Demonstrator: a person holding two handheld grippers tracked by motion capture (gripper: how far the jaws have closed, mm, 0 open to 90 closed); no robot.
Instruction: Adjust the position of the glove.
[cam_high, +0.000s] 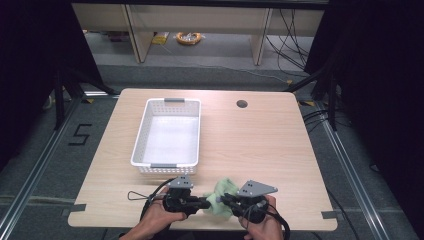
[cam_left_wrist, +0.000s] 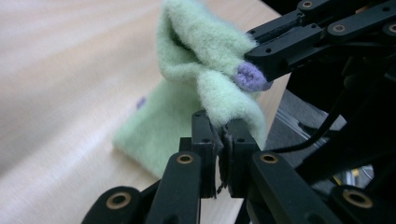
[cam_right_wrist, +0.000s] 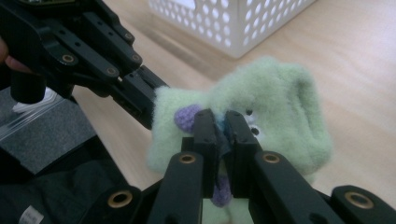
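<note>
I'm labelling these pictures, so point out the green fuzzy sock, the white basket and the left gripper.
green fuzzy sock (cam_right_wrist: 280, 93), right gripper view, on its fluffy upper body.
white basket (cam_high: 141, 131), high view, on its left wall.
left gripper (cam_left_wrist: 223, 135), left gripper view, between its closed tips.

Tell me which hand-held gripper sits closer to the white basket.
The left hand-held gripper: it lies just below the white basket, near its front corner. The right hand-held gripper sits past the green fuzzy cloth both are pinching.

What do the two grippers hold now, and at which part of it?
Both hold the green fuzzy sock. The left gripper pinches a fold of its edge; the right gripper pinches it beside a purple patch.
</note>
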